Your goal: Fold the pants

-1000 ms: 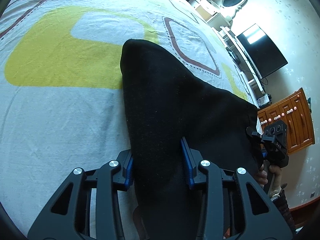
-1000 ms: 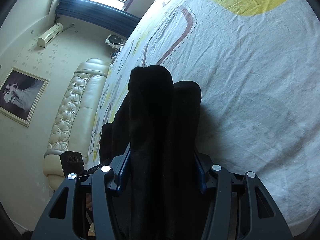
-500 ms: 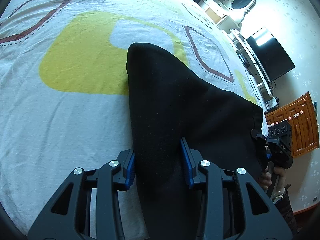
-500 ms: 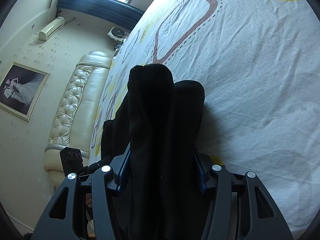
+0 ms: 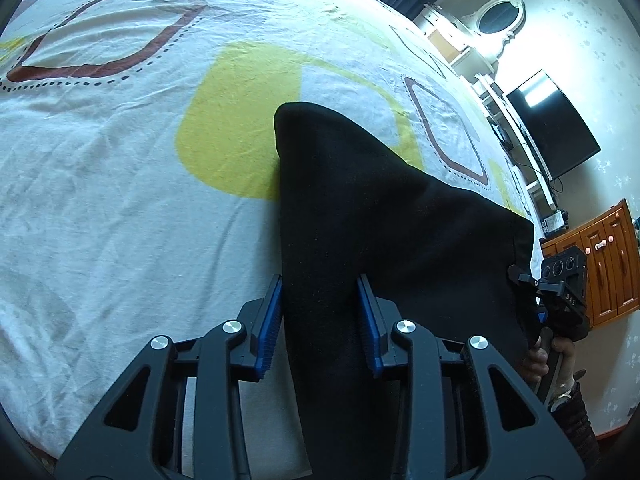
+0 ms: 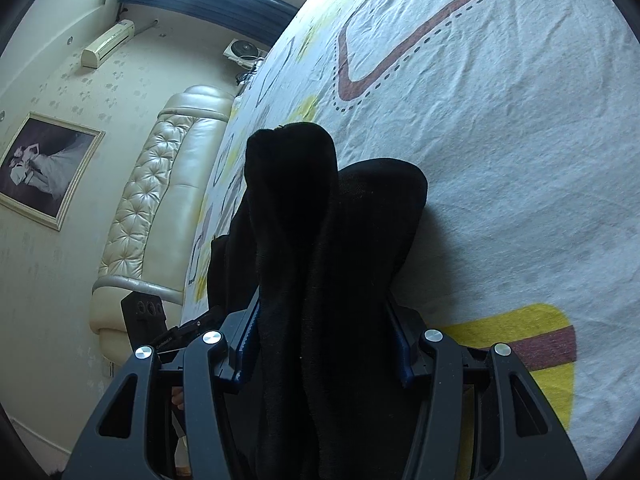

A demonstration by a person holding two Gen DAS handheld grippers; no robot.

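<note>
The black pants [image 5: 372,216] hang stretched between my two grippers above the bed. My left gripper [image 5: 320,316] is shut on one end of the pants, with the cloth bunched between its blue pads. My right gripper [image 6: 324,332] is shut on the other end, where the pants [image 6: 320,216] fold over in two thick humps. The right gripper also shows at the far right of the left wrist view [image 5: 560,292], holding the cloth's far edge. The left gripper shows at the lower left of the right wrist view [image 6: 148,316].
The bed sheet [image 5: 120,160] is white with yellow and brown shapes. A padded headboard [image 6: 160,200] and a framed picture [image 6: 44,168] stand on one side. A television [image 5: 552,124] and a wooden cabinet [image 5: 600,256] stand on the other.
Both grippers have carried the pants forward over the bed. The sheet pattern has slid toward me in both views. Both grips are unchanged.
</note>
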